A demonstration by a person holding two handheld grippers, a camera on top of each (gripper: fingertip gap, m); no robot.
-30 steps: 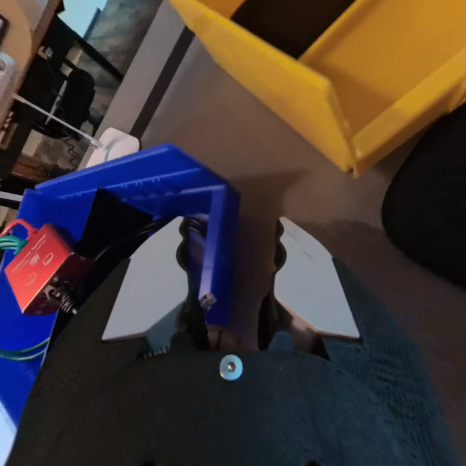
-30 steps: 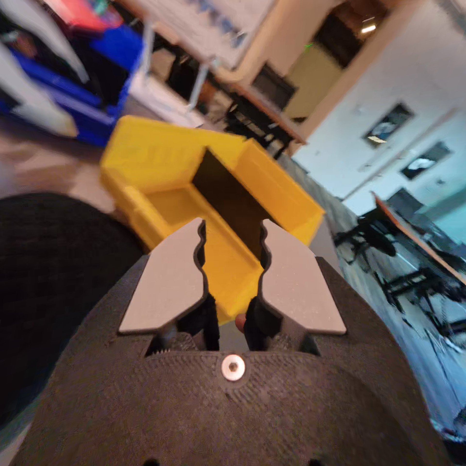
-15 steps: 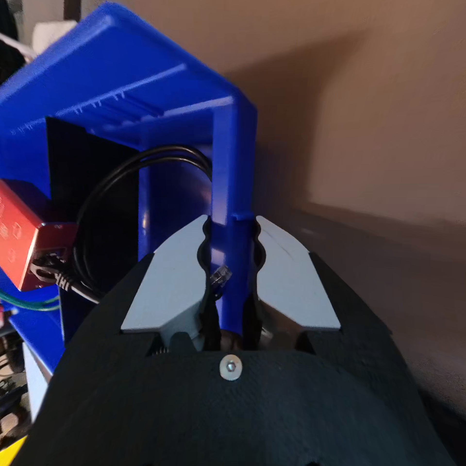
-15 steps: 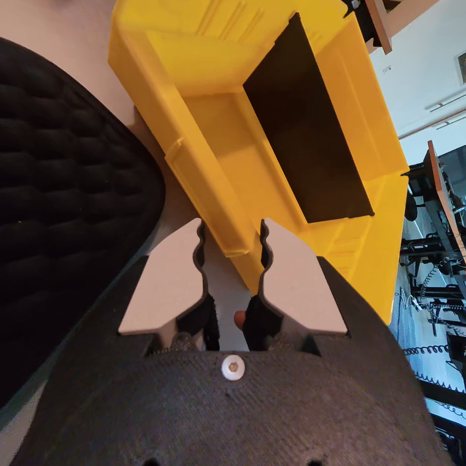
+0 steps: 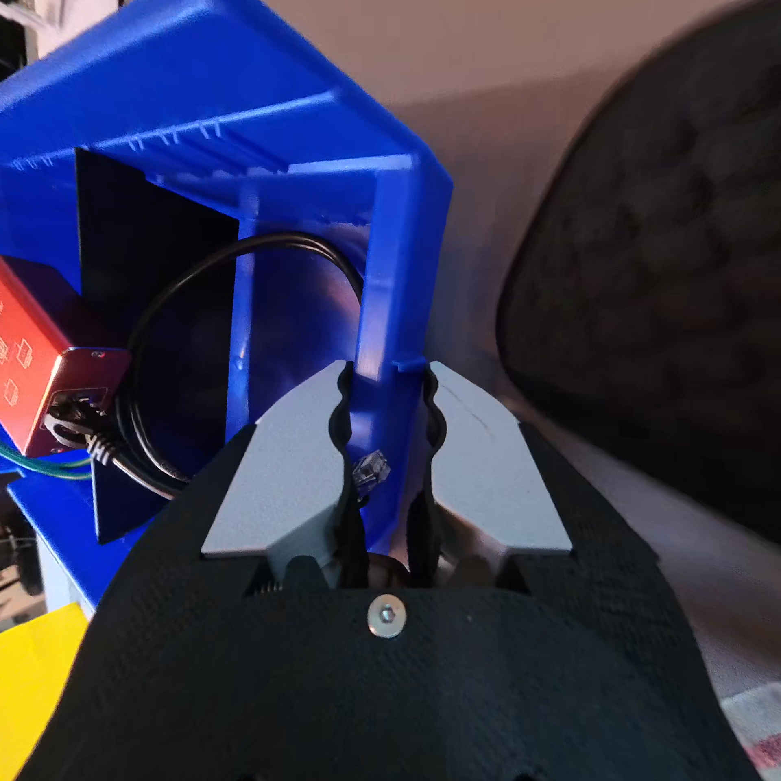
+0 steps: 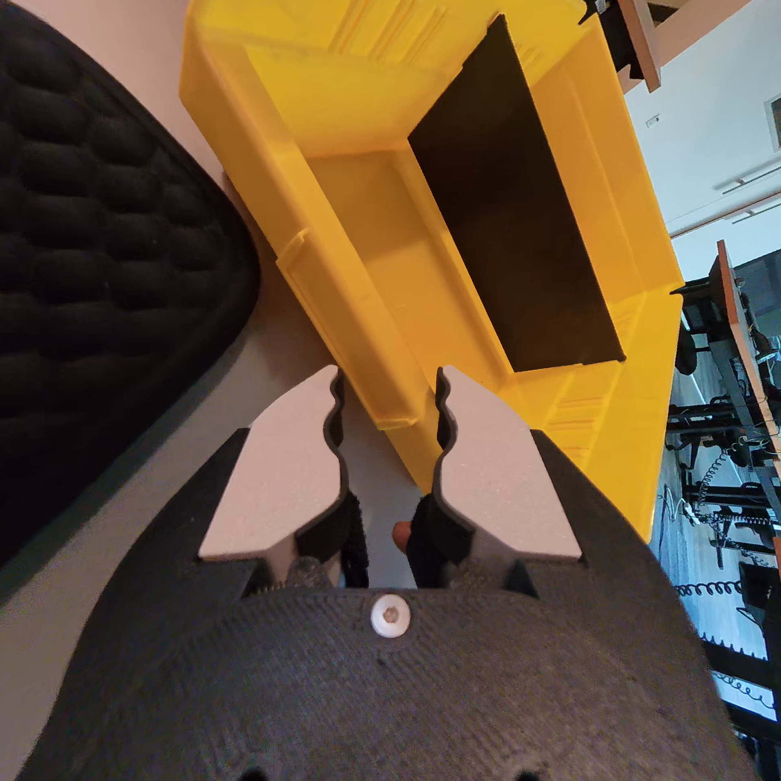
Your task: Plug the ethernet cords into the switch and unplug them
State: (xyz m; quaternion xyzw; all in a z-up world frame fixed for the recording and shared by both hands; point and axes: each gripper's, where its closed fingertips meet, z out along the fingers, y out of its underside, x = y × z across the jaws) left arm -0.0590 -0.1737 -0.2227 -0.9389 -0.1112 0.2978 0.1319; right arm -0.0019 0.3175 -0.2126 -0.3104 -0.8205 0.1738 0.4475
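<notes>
1. Swung a little since half a second ago: left tongs (image 5: pixel 383 422) astride the same wall of the blue bin (image 5: pixel 211 84), with a black pad (image 5: pixel 655 296) now showing right of that bin and a yellow patch at lower left.
2. Clenched, by the look of it, on the blue bin's near right wall, one grey finger (image 5: pixel 291 456) inside the bin and the other outside, both pads against the plastic.
3. Clear plug (image 5: pixel 372 467) lying loose against the inner face of that wall, between the fingers and not plugged into anything.
4. Black cord (image 5: pixel 203 270) looping inside the blue bin, up past a black divider (image 5: pixel 139 253) and down to the left.
5. Red switch (image 5: pixel 42 372) at the blue bin's left side, one black plug seated in its port and a green cord (image 5: pixel 42 469) running under it.
6. Right tongs (image 6: pixel 388 405) released, gap wide and holding nothing, much as before, over the bench (image 6: pixel 126 528).
7. Yellow bin (image 6: pixel 380 169) just past those fingertips, with its near corner in the gap and the black pad to its left; blue bin out of that view.
</notes>
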